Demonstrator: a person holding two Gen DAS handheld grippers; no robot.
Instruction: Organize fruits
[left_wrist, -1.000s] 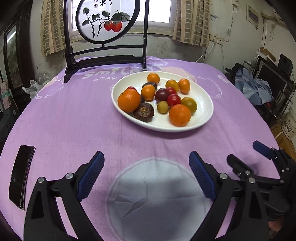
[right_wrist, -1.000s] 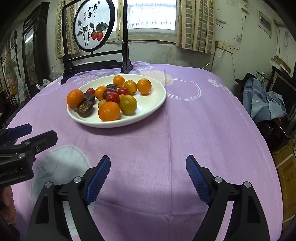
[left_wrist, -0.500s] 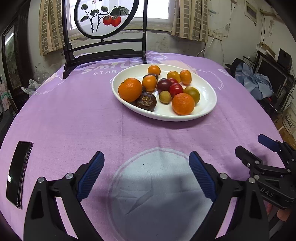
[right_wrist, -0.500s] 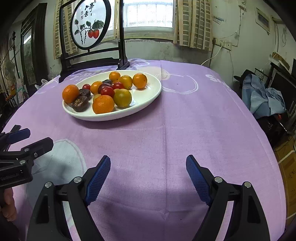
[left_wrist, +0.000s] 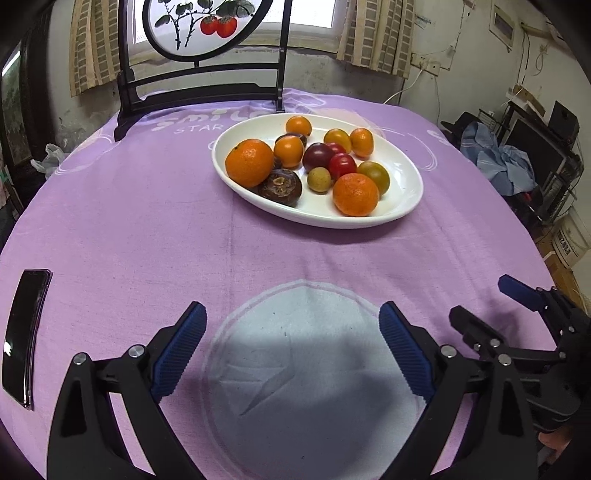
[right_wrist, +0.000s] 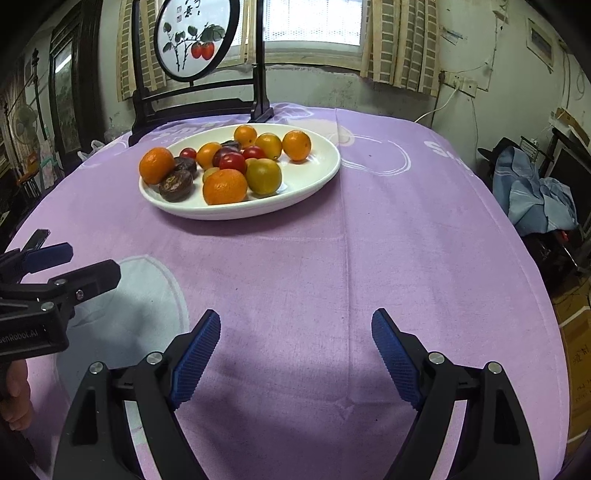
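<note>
Both of your grippers have drifted closer to the plate over the last second, so the fruit sits larger in each view and the framed picture at the back climbs toward the top edge.

Going left to right on the counter (left_wrist: 110, 221): a dark phone (left_wrist: 24, 336) lies flat near the left edge, well apart from everything else. Your left gripper (left_wrist: 291, 343) hangs low over the pale round patch on the purple cloth, its blue fingers (left_wrist: 181, 347) spread wide and holding nothing. Beyond it, the white plate (left_wrist: 410, 199) carries all the fruit in one loose heap: a big orange (left_wrist: 249, 161) on the left, a dark wrinkled fruit (left_wrist: 280, 186) touching it, red tomatoes (left_wrist: 342, 165) in the middle, another orange (left_wrist: 355, 194) at the front. Nothing lies loose on the cloth. Your right gripper (right_wrist: 295, 350) is just as wide and empty, level with the left one.

That heaped plate would fit fruit gathered and done, or fruit waiting to be sorted out of it.
</note>
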